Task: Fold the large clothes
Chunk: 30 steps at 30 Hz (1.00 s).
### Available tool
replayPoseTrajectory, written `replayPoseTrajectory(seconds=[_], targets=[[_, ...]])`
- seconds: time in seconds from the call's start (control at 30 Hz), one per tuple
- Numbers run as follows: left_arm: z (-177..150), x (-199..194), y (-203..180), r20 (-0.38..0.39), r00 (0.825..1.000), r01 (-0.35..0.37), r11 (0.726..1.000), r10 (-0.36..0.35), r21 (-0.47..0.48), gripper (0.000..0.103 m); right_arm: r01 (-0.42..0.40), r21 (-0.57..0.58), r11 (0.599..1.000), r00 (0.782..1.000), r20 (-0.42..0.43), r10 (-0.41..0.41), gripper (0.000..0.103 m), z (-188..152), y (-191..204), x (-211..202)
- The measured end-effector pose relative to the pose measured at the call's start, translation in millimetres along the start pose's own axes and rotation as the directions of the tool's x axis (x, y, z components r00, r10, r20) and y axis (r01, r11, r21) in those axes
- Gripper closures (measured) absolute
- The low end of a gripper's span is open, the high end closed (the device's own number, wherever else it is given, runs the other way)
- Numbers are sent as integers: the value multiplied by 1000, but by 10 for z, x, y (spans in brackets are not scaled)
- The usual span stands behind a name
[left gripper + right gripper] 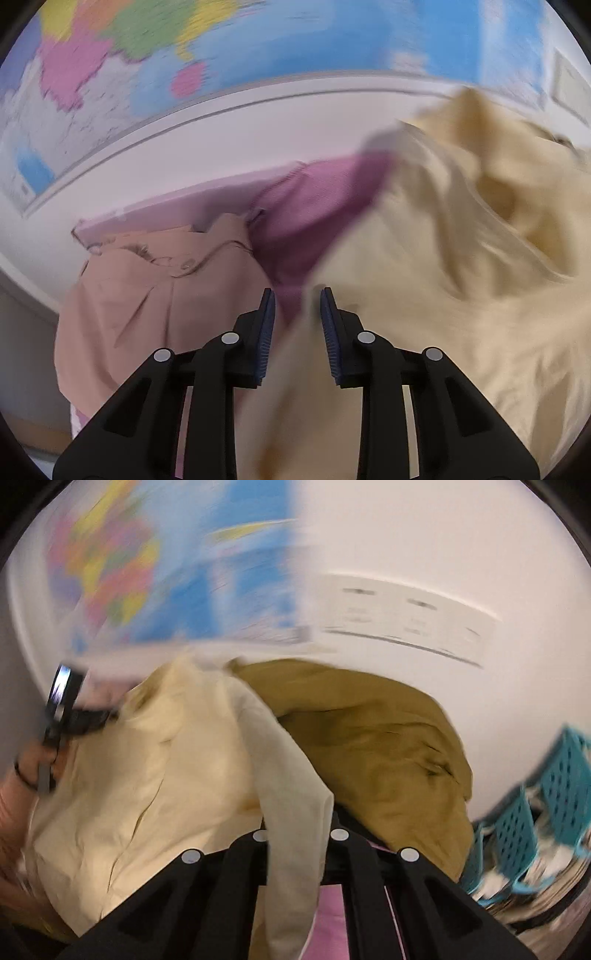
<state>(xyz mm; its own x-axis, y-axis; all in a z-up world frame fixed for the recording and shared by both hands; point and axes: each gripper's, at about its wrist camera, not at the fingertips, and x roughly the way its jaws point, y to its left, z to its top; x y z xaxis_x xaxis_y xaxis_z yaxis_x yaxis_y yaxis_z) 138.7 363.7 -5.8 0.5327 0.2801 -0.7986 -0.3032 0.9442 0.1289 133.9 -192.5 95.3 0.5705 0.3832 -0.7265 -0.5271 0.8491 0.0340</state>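
Right gripper (295, 827) is clamping a strip of the cream garment (147, 760); left gripper (297, 325) is hanging parted, cream cloth lying loosely between its pads (267, 332)

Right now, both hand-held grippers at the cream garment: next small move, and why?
Probably close the left hand-held gripper on the cream garment: cloth runs between its open pads, while the right hand-held gripper already pinches a strip.

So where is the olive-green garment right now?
Right wrist view only: the olive-green garment lies heaped right of centre, behind the cream garment, with the teal baskets to its right.
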Motion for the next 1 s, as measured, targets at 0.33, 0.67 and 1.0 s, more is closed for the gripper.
replayPoseTrajectory(seconds=[0.33, 0.67, 1.0], targets=[[-169, 40, 146, -7, 1000, -3, 1000, 3, -6, 40, 12, 354, 935, 986, -160, 48, 35, -552, -845, 837], [-881, -753, 349, 89, 986, 134, 989, -140, 64, 22, -193, 32, 981, 981, -31, 194, 6, -1290, 151, -474], [-1383, -1128, 622, 127, 980, 160, 987, -155, -25, 21, -111, 125, 986, 994, 17, 110, 93, -1553, -78, -648]])
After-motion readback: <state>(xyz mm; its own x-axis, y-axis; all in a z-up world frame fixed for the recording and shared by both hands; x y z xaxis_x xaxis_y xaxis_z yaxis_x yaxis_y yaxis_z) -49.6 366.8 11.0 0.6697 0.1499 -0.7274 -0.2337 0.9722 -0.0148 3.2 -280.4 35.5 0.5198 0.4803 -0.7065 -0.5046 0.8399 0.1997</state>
